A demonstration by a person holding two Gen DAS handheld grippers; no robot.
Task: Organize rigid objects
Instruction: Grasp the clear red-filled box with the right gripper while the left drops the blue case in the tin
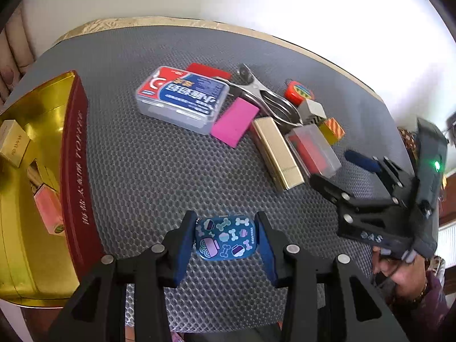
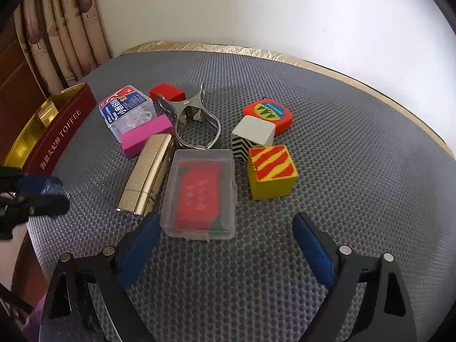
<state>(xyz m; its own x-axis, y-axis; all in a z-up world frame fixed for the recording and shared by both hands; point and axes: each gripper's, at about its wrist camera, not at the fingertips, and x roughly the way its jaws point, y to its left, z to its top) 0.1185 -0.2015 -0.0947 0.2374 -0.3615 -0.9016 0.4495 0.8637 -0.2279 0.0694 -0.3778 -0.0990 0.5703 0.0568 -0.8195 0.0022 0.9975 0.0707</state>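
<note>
Two wrist views, low and close over the mat (image 1: 142, 156) — shared ground, the clutter around the gold case (image 2: 146, 168).

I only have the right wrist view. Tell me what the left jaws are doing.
Observer: The left gripper is shut on a blue patterned case, one pad on each side.
Operator: Report what is inside the toffee tin.
Observer: The toffee tin holds a gold box and a pink box.
Operator: Say where my right gripper sits relative to that case.
Observer: The right gripper hangs open to the case's right, by the clear box with the red insert.
</note>
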